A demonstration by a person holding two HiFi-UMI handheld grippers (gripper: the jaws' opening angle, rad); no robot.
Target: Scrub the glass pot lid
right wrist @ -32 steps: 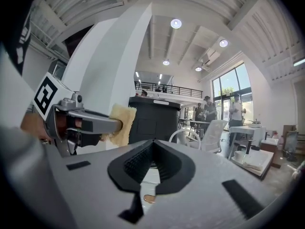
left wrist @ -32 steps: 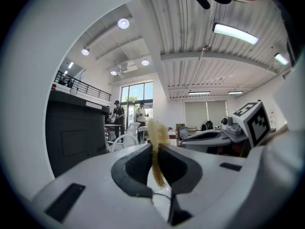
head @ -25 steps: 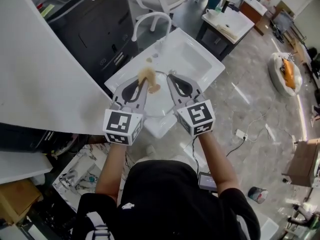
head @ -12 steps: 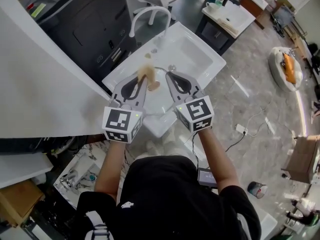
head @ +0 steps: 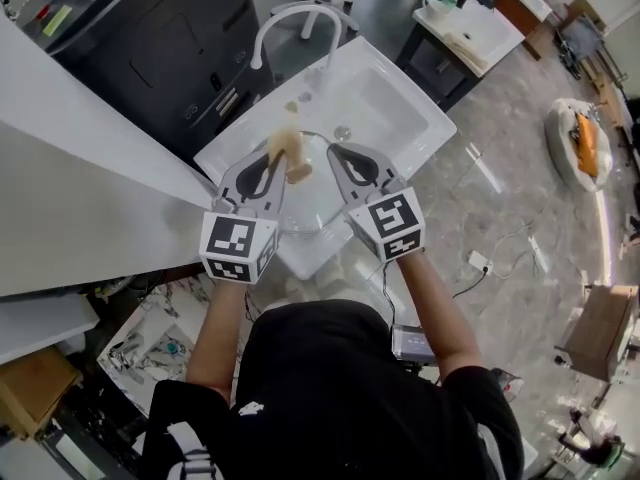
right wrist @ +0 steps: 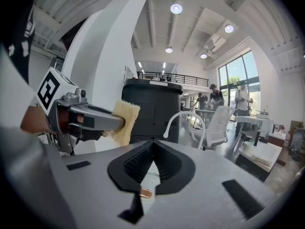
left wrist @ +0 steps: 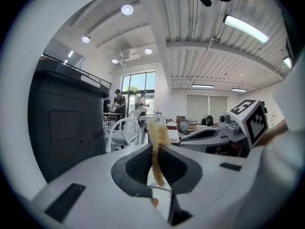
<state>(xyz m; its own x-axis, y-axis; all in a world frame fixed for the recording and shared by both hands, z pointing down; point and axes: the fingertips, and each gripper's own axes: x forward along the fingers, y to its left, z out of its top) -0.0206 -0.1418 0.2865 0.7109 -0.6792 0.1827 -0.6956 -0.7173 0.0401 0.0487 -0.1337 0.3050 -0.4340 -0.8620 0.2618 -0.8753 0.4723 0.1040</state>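
The left gripper's jaws were seen closed on a yellow sponge. It was pinched between the pads and stood out above and below them in the left gripper view. The right gripper's jaws were seen fully together, pad against pad. Nothing could be made out between them, and whether the lid's rim was nipped at their tips could not be told.

In the head view the two grippers were held side by side at the middle of the frame. Both were pointed toward the top of the frame, over a white sink. The glass lid was seen in the sink, under and between the grippers. Its round rim could be traced from just ahead of the jaw tips down to the sink's near edge. The sponge was held over the lid's upper left part, near the right gripper's tips; contact with the glass could not be confirmed.

In the right gripper view a small copper-coloured piece was shown through the gap behind the jaws, with a thin curved line above it. A white faucet was arched over the sink's upper left edge. A dark cabinet was seen in the upper left of the frame.
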